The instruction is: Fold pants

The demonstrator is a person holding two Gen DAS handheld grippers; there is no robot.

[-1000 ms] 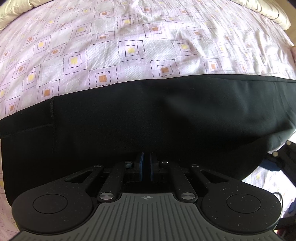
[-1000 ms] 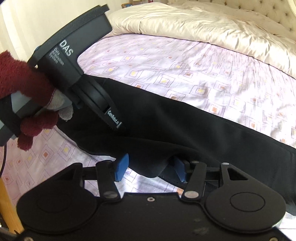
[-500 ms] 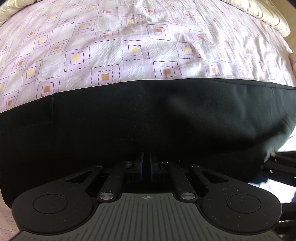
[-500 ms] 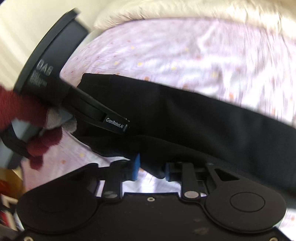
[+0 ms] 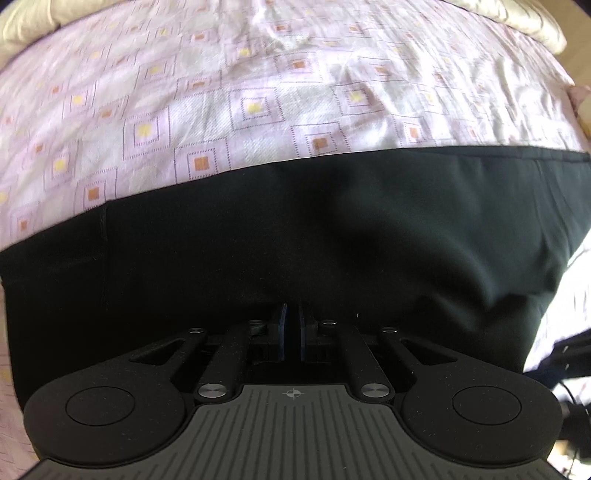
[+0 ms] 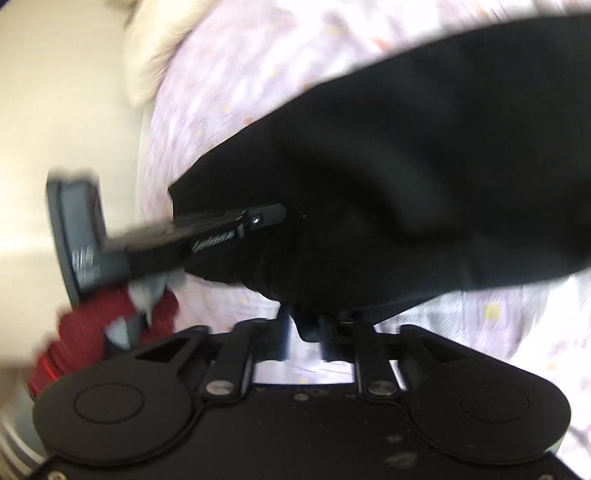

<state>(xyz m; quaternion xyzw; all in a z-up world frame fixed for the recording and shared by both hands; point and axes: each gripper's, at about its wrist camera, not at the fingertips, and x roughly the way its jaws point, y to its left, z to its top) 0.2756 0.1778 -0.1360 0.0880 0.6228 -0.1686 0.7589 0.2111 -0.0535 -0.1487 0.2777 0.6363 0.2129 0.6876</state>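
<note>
A bed (image 5: pixel 258 110) covered by a lilac sheet with square motifs carries the black pants (image 5: pixel 332 229) along its near edge and a cream duvet (image 5: pixel 26 26) at its far edge.

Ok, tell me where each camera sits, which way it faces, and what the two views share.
Left wrist: on the left gripper, looking forward along its nearly closed fingers over the black pants to the patterned bedsheet.
Right wrist: on the right gripper, blurred, facing the pants; the left gripper and red-gloved left hand show at left.
Shared: the pants, the bedsheet and the left gripper.
</note>
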